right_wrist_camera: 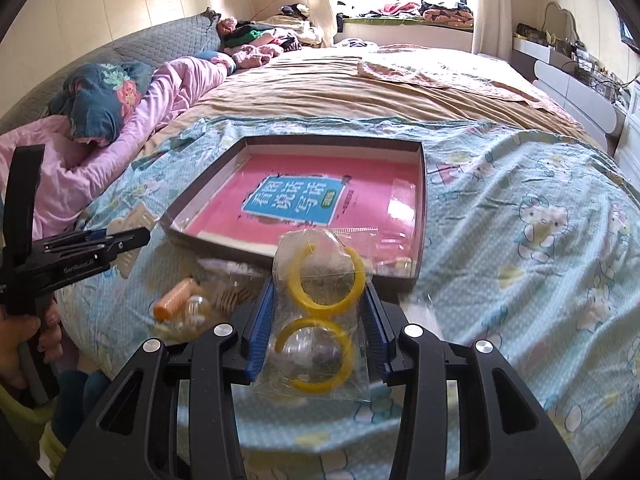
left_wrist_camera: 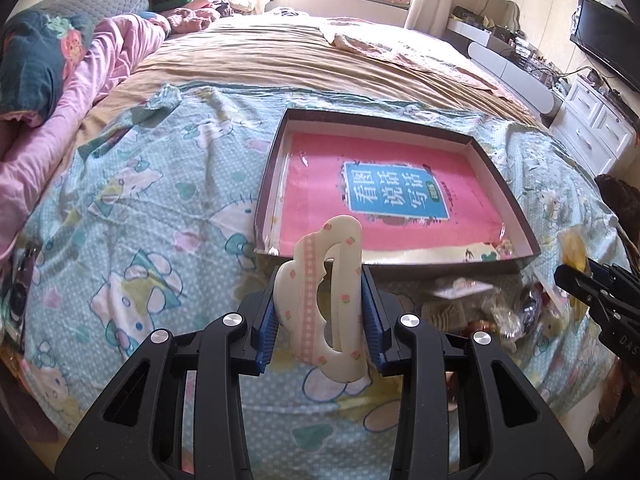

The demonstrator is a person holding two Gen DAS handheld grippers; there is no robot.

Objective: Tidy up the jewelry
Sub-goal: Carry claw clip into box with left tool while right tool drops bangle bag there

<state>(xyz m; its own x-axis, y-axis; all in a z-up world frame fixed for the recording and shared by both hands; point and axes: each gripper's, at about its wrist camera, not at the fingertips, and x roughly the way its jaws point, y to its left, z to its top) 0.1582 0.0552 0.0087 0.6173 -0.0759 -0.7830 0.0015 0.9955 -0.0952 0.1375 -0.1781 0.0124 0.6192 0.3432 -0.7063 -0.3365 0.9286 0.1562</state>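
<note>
My left gripper [left_wrist_camera: 320,280] is shut on a cream hair claw [left_wrist_camera: 308,292] with a pink checked stripe and small pink flowers, held upright above the bedspread. In the right wrist view, my right gripper [right_wrist_camera: 320,286] is shut on a clear plastic bag [right_wrist_camera: 316,360] holding two yellow hoop earrings [right_wrist_camera: 294,284]. Just beyond both grippers lies a shallow dark box [left_wrist_camera: 400,266] [right_wrist_camera: 224,250] with a pink book [left_wrist_camera: 384,196] [right_wrist_camera: 296,200] in it. A pile of bagged jewelry [left_wrist_camera: 500,316] sits on the bed before the box, including an orange piece [right_wrist_camera: 174,300].
The bed carries a cartoon-cat print cover [left_wrist_camera: 140,220], a tan sheet [left_wrist_camera: 300,60] behind it and pink bedding [left_wrist_camera: 80,92] at the left. A white dresser [left_wrist_camera: 592,120] and a TV [left_wrist_camera: 608,40] stand at the right. A hand [right_wrist_camera: 24,336] grips the left tool.
</note>
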